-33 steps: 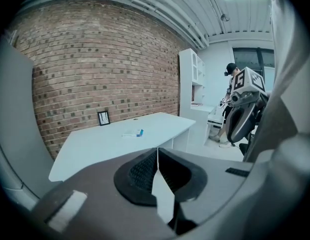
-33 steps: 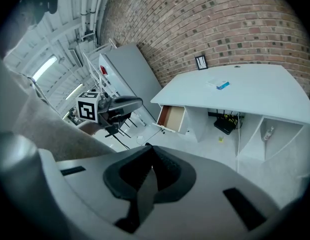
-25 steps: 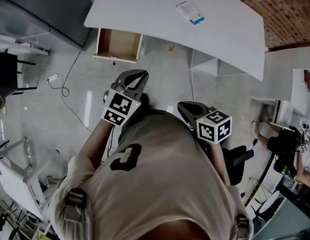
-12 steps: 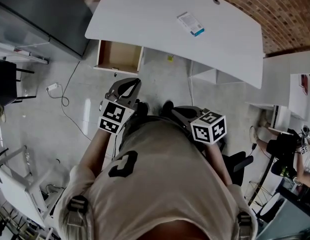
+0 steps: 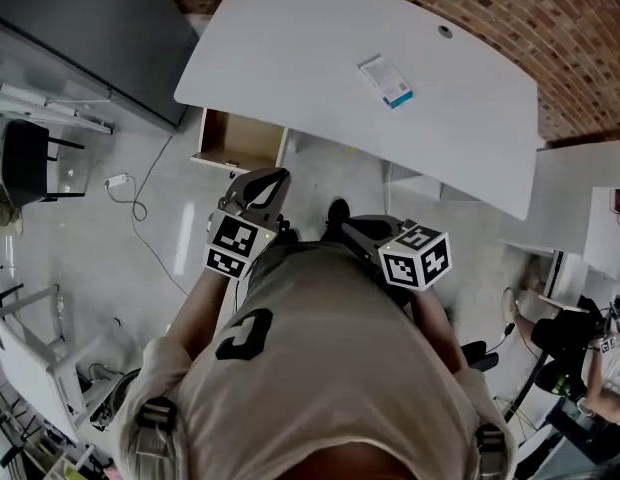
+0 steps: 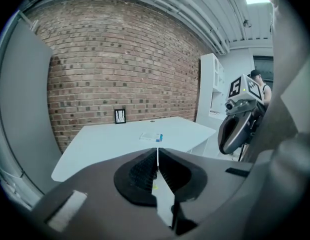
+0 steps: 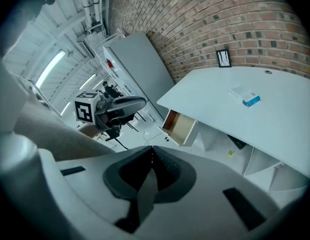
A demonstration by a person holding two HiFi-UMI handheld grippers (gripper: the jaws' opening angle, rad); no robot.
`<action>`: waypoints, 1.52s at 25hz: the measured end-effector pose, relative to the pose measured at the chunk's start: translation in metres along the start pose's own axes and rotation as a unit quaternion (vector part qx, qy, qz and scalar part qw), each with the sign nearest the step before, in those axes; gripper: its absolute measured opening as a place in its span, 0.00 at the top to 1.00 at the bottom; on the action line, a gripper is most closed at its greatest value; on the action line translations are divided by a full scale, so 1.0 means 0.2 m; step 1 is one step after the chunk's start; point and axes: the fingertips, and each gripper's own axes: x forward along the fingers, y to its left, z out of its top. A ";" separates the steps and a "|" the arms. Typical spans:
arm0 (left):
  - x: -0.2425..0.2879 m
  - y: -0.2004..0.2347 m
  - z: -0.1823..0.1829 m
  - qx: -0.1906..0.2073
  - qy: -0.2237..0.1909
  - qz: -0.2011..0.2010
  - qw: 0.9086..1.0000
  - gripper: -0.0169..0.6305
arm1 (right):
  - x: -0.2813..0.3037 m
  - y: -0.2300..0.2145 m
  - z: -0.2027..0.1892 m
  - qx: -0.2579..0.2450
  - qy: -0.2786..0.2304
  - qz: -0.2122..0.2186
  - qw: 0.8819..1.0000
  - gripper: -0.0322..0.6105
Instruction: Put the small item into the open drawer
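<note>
A small white box with a blue end point(image 5: 386, 80) lies on the white desk point(image 5: 290, 58); it also shows as the small box point(image 6: 150, 137) and the small box point(image 7: 245, 95) in the two gripper views. An open wooden drawer point(image 5: 238, 139) hangs under the desk's left end, seen too as the drawer point(image 7: 179, 126). My left gripper point(image 5: 275, 179) is held close to my chest, short of the desk, jaws shut and empty. My right gripper point(image 5: 340, 232) sits beside it, also shut with nothing between its pads.
A grey cabinet point(image 5: 100, 23) stands left of the desk, against a brick wall point(image 5: 510, 18). A cable and plug point(image 5: 118, 181) lie on the floor at the left. A black chair point(image 5: 30, 158) stands further left. White shelving point(image 5: 580, 218) is at the right, with a person point(image 5: 610, 348) near it.
The view has shifted so the desk and drawer sit a little lower in frame. Both grippers have stayed close to my body, the right one drawing slightly left.
</note>
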 end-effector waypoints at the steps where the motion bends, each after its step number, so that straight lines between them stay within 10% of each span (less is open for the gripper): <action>1: 0.03 0.00 0.03 0.003 0.002 0.001 1.000 0.96 | -0.01 -0.03 0.03 -0.001 0.001 0.005 1.000 0.94; 19: 0.50 -0.11 0.27 0.034 0.039 0.015 0.999 0.96 | -0.21 -0.57 0.20 0.067 -0.043 0.057 0.995 0.94; 32: 0.72 -0.15 0.34 0.027 0.061 0.043 0.997 0.96 | -0.28 -1.18 0.45 0.056 -0.093 -0.028 0.994 0.94; 35: 0.75 -0.16 0.36 0.030 0.064 0.051 0.996 0.96 | -0.25 -1.31 0.50 0.055 -0.086 -0.044 0.994 0.60; 38: 0.77 -0.15 0.36 0.031 0.071 0.062 0.995 0.96 | -0.22 -1.46 0.54 0.033 -0.075 -0.080 0.993 0.55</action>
